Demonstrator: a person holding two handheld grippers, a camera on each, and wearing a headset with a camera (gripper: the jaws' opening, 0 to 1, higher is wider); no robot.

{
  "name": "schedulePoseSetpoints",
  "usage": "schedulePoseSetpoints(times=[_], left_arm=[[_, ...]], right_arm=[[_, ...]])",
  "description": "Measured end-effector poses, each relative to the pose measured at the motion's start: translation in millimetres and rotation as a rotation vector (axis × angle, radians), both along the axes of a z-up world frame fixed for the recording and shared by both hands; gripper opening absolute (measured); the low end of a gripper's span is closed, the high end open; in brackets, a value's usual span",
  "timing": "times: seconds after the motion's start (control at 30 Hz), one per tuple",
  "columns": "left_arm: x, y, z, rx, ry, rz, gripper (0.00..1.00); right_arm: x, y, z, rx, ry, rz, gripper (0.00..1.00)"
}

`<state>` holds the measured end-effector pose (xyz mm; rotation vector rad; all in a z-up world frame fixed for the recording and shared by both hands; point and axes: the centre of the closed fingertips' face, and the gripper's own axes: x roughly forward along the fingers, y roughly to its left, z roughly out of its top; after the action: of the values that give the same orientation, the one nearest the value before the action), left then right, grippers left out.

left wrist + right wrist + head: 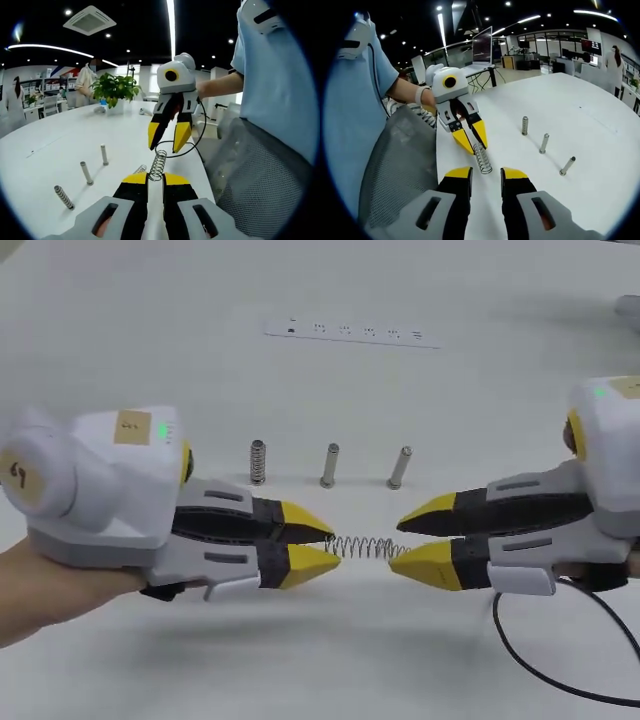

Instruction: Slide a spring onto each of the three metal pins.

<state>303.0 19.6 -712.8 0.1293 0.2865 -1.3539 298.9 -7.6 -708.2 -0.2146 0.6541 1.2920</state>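
My left gripper [318, 545] is shut on one end of a loose spring [365, 547], which it holds level above the table. The spring's free end reaches in between the spread yellow tips of my right gripper [408, 540], which is open. In the left gripper view the spring [157, 165] sticks out of the left gripper [156, 178], with the right gripper [169, 136] facing it. In the right gripper view it [482, 157] ends between my right gripper's [486, 173] tips. Behind stand three pins: the left pin [258, 462] wears a spring, while the middle pin [330, 465] and right pin [400, 467] are bare.
A white power strip [350, 332] lies at the back of the white table. A black cable [540, 655] loops below the right gripper. A mesh chair back [400, 165] and the person's blue sleeve are close behind the grippers.
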Motion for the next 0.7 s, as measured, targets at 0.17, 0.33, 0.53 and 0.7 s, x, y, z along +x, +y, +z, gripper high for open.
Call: schedulePoseSetpoints(times=[0.17, 0.33, 0.53, 0.7], left_arm=[[-2.7, -1.0, 0.0, -0.001, 0.004, -0.013, 0.03], [-5.6, -2.3, 0.5, -0.004, 0.009, -0.024, 0.03], [-6.8, -3.3, 0.6, -0.007, 0.014, -0.029, 0.03], [-7.4, -3.0, 0.1, -0.004, 0.017, -0.035, 0.03]], right_arm=[[-2.8, 1.5, -3.0, -0.001, 0.015, 0.013, 0.18], [-4.9, 2.6, -5.5, -0.003, 0.026, 0.022, 0.16], [-8.4, 3.7, -7.3, -0.007, 0.034, 0.038, 0.12], [-8.8, 4.3, -7.1, -0.006, 0.033, 0.041, 0.09]])
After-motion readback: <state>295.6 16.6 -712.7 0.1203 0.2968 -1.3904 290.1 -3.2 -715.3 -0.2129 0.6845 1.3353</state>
